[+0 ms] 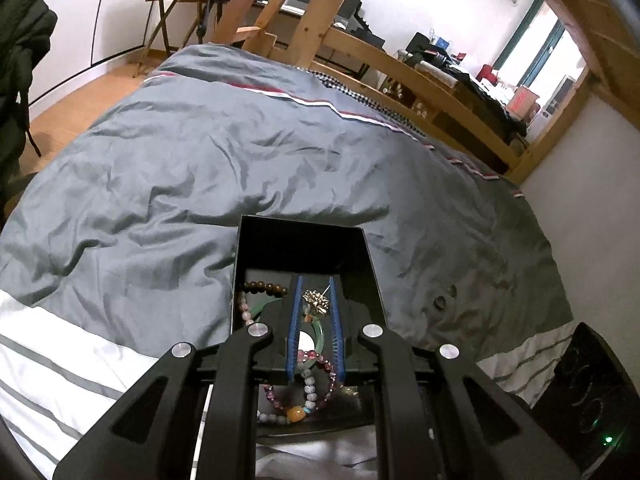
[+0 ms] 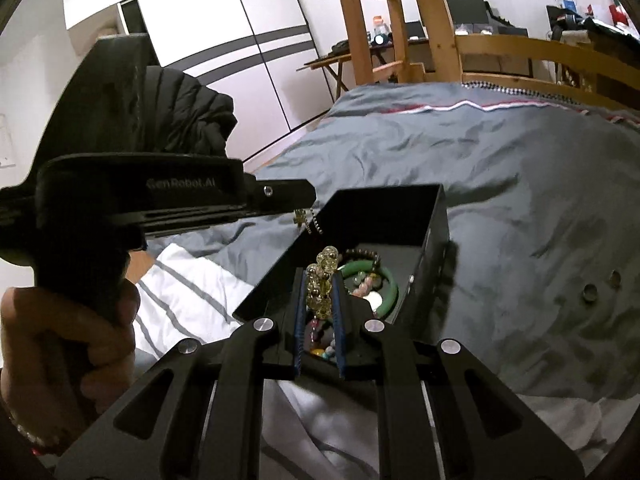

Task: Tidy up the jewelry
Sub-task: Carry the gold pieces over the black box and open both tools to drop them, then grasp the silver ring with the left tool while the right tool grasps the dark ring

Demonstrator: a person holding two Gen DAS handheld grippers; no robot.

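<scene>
A black open jewelry box [image 1: 304, 240] [image 2: 434, 232] lies on the grey duvet and holds a green bangle [image 2: 390, 294] and several bead bracelets [image 1: 316, 384]. My left gripper [image 1: 315, 302] is over the box, shut on a gold brooch [image 1: 317, 301]; in the right wrist view the left gripper [image 2: 306, 216] holds the brooch [image 2: 300, 216] above the box's left wall. My right gripper [image 2: 319, 292] is shut on a yellow crystal bead bracelet [image 2: 322, 280] above the box's near end.
Two small rings [image 1: 446, 297] [image 2: 600, 286] lie on the duvet right of the box. A wooden bed frame [image 1: 400, 60] and ladder stand behind. A black device [image 1: 592, 392] with a green light sits at the right edge.
</scene>
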